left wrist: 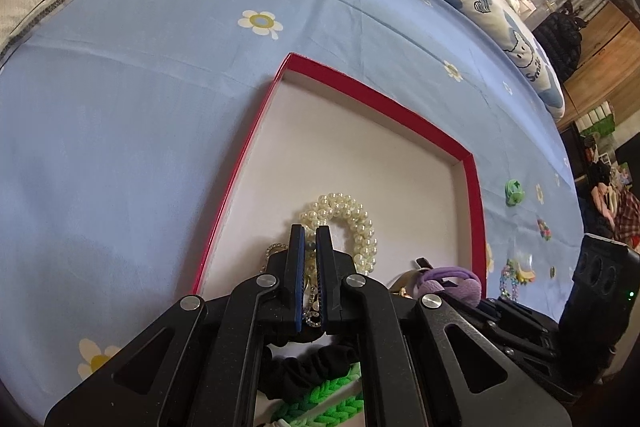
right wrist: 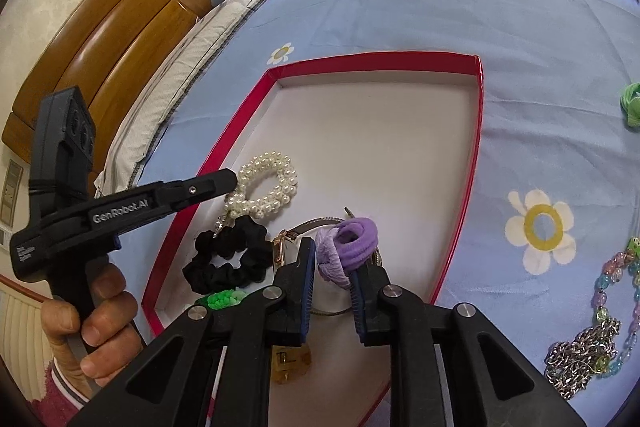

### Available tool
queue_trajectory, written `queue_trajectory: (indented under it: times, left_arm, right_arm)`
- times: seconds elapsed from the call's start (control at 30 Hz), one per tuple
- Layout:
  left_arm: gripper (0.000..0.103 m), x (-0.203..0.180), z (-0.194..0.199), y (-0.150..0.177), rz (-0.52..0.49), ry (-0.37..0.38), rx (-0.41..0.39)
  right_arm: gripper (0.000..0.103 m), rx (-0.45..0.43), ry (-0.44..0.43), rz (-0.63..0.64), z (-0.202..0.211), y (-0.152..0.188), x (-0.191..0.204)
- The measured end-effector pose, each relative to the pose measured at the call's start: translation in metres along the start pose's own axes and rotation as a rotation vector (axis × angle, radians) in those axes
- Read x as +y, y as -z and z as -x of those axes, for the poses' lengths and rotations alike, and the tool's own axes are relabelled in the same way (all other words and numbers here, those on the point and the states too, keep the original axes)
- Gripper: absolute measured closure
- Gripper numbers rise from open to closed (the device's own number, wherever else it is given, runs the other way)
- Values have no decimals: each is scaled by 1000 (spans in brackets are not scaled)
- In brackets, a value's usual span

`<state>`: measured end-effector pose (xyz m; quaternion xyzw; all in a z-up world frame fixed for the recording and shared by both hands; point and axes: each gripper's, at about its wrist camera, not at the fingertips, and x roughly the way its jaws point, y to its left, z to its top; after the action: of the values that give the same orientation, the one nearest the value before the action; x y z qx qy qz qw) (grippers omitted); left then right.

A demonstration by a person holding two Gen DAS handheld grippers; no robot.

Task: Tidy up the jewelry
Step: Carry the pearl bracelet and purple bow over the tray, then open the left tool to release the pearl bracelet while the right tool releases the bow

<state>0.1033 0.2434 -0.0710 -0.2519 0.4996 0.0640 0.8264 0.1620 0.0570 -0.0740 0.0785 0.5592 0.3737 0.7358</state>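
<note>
Blue cotton bedsheet [right wrist: 400, 11] printed with pale daisies spreads under everything, with a wooden headboard [right wrist: 100, 39] beyond it and a quilt bunched at the far edge. On it lies a shallow red-walled box lid [right wrist: 478, 131] with a matte white floor, serving as our tray. We judge the sorting to be partly done: a pearl bracelet [right wrist: 272, 183] of round glossy beads, a crinkled black scrunchie [right wrist: 228, 259], a braided neon-green tie [right wrist: 222, 297] and a thin metal bangle [right wrist: 320, 223] already sit inside. Our left gripper [left wrist: 310, 239] has its fingers drawn nearly together with only a narrow slot between them, its tips at the pearl bracelet's near edge; a small sparkly dangling piece [left wrist: 312, 315] shows in that slot, though we cannot tell whether it is truly pinched. Our right gripper [right wrist: 338, 271] stands apart, and a soft lilac hair tie [right wrist: 352, 243] sits just ahead of its tips, seemingly set down in the tray. To the right of that gripper, outside the tray, wait a silver chain [right wrist: 580, 355], a translucent pastel bead strand [right wrist: 612, 279] and a green fabric piece [right wrist: 630, 105]. Next we would swing the right gripper across to these; the slack chain calls for a pinch on a bunched part.
</note>
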Motion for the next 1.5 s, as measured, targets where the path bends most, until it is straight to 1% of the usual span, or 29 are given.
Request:
queue_trajectory:
  times: [0.17, 0.3, 0.37, 0.53, 0.67, 0.77, 0.83, 0.93, 1.13, 1.17, 1.23, 1.3, 1.5]
  left_arm:
    - [99, -4, -1, 0, -18, -20, 6]
    - [99, -5, -3, 1, -23, -30, 17]
    - [99, -5, -4, 2, -21, -32, 19]
    - [99, -4, -3, 3, -20, -34, 26]
    - [98, -6, 2, 6, -20, -31, 26]
    - [94, -10, 8, 7, -26, -29, 18]
    - [87, -13, 12, 9, -30, -27, 13]
    - [86, -20, 17, 10, -42, -24, 5]
    - [86, -35, 28, 14, -65, -5, -5]
    - [85, -38, 30, 15, -69, -1, -6]
    - [79, -45, 34, 18, -83, 3, -11]
    - [79, -54, 38, 21, -99, 11, -15]
    - [79, -79, 42, 31, -141, 43, -3]
  right_arm:
    - [71, -6, -4, 1, 4, -1, 3]
    - [69, -14, -2, 6, 8, 0, 4]
    - [66, -17, 3, 4, 9, 0, 3]
    - [66, -26, 4, -2, 16, 3, 2]
    - [60, -39, 0, -1, 22, 3, 4]
    - [59, -48, -2, -2, 29, 5, 4]
    - [59, -58, 0, -2, 35, 7, 4]
    - [57, -69, 3, -9, 45, 14, 1]
    - [57, -88, 8, -29, 62, 25, -7]
    - [57, -93, 9, -32, 66, 27, -8]
    - [57, -106, 10, -42, 75, 32, -12]
    - [57, -121, 14, -51, 84, 37, -16]
    - [57, -163, 47, -109, 114, 55, -42]
